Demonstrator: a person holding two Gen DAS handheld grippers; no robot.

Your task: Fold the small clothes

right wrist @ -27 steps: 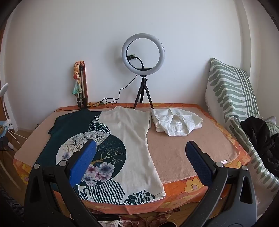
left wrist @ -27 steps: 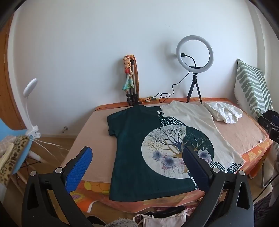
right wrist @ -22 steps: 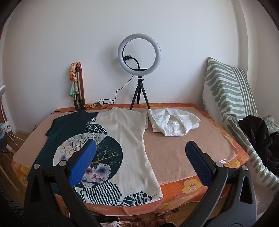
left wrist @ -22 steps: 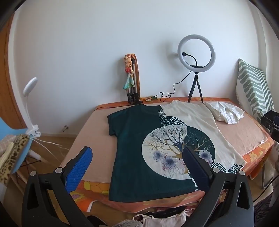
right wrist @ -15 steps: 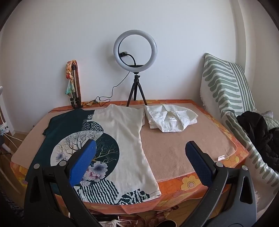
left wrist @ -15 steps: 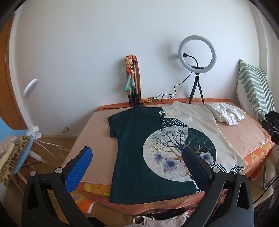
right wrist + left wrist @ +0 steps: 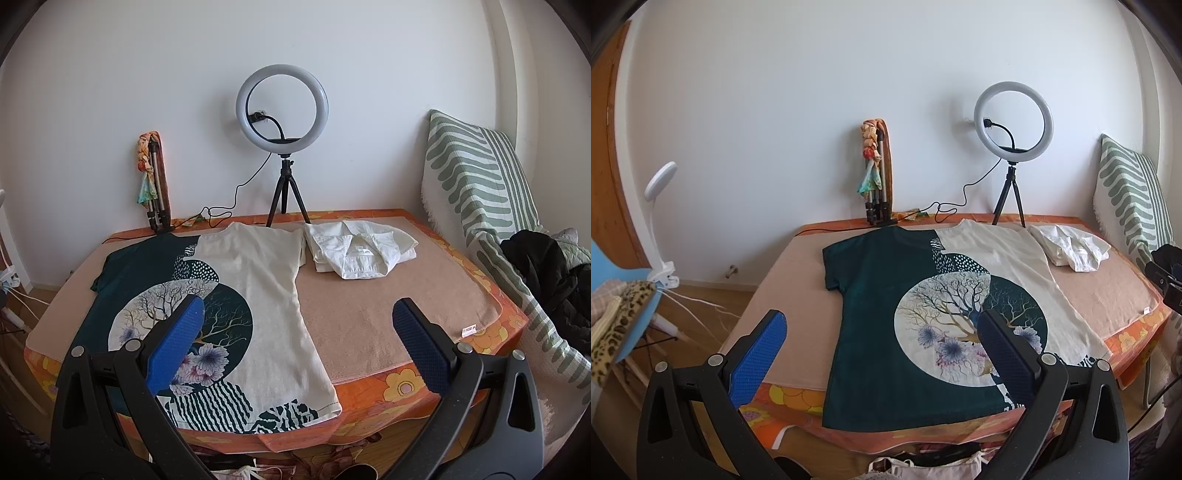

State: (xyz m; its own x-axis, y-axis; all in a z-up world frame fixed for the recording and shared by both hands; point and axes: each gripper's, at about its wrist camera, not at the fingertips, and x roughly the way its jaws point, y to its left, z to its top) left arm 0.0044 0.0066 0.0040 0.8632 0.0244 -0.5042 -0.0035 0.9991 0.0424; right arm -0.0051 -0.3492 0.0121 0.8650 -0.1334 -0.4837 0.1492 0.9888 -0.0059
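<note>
Approach: T-shirt point(image 7: 886, 332) flat, unfolded.
My left gripper point(image 7: 882, 343) and right gripper point(image 7: 295, 336) stand wide, empty; next I must reach its edges.

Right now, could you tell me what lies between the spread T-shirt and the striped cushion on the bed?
The folded white shirt lies there, beside the T-shirt, with bare tan blanket reaching towards the striped cushion; the right wrist view shows it best.

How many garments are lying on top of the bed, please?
2: a T-shirt spread flat on the left side, and a folded white shirt at the back right. Other clothes lie off the bed.
</note>
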